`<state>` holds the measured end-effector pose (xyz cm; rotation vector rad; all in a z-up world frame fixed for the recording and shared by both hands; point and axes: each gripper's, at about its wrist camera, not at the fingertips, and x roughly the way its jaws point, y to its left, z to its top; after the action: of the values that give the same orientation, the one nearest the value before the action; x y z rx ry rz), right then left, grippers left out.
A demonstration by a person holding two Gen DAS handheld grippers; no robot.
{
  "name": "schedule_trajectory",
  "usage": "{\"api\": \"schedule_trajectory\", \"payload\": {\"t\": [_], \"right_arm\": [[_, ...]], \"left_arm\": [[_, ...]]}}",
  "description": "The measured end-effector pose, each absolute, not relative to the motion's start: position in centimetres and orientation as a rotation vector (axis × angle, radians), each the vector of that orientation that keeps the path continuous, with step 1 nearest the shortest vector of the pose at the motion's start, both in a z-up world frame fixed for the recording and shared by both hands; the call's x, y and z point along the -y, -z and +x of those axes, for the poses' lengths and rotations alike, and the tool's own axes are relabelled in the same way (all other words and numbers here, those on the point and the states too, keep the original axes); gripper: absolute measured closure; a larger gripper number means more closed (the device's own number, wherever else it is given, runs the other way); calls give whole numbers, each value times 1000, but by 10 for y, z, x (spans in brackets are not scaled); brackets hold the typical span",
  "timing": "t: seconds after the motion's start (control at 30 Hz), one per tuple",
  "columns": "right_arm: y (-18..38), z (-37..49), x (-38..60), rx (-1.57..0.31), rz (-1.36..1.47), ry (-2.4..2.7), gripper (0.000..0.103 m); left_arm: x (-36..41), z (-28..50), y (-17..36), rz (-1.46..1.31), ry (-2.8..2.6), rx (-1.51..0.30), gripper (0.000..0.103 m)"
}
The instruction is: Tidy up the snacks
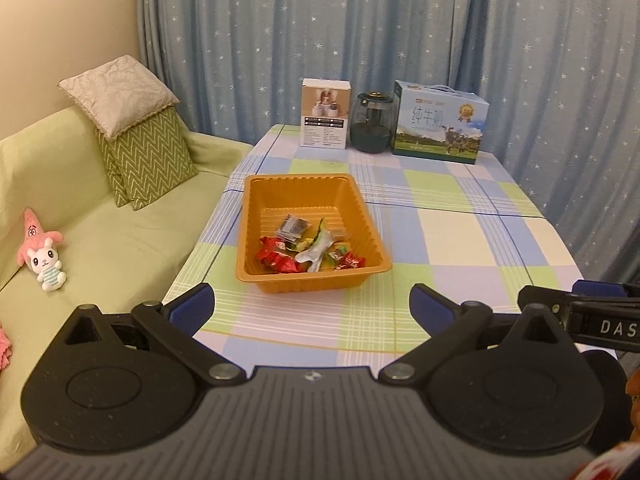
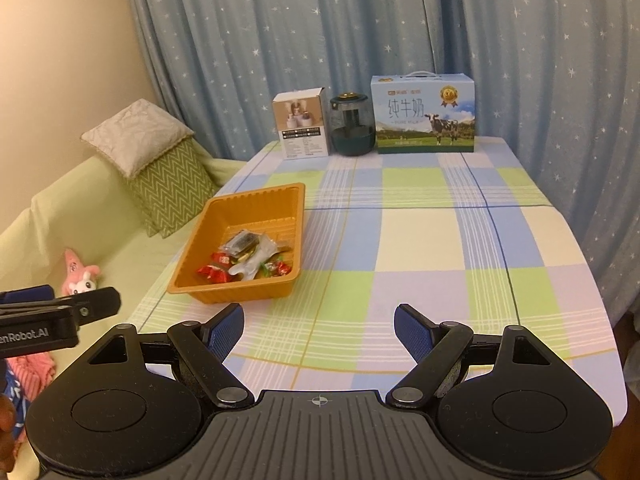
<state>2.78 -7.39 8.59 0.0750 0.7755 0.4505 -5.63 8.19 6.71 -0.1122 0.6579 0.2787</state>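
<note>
All the wrapped snacks (image 1: 308, 250) lie inside the orange ribbed plastic tray (image 1: 256, 200); the checked table (image 1: 460, 232) around that tray shows none loose, so sorting looks finished. Left hand-held gripper (image 1: 312, 304) and right hand-held gripper (image 2: 318, 326) gape wide, empty, near the tray.

Place: a home living room
Left of frame: sofa (image 1: 100, 248) with cushions (image 1: 120, 94) and plush toys (image 1: 40, 248)
Centre: table (image 1: 460, 232) under checked cloth
Back: star-print curtains (image 1: 360, 32)
</note>
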Motion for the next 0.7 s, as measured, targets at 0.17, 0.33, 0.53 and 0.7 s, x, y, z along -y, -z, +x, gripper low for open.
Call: {"api": "schedule_trajectory", "payload": {"t": [0.17,0.33,0.53,0.7], "right_arm": [[-91,19,75,-768,62,-450,21],[-94,14,75,-754,50,-446,21],[-94,13,74,-747,46,-451,21],[-94,13,75,-748,46,-451,21]], "left_arm": [[-75,-63,-69,-101,-266,-649,0],[-76,-64,-69,-102,-270,-644,0],[-76,-65,-69,-103,-271,-641,0],[-77,-65,-69,-106,-271,-641,0]]}}
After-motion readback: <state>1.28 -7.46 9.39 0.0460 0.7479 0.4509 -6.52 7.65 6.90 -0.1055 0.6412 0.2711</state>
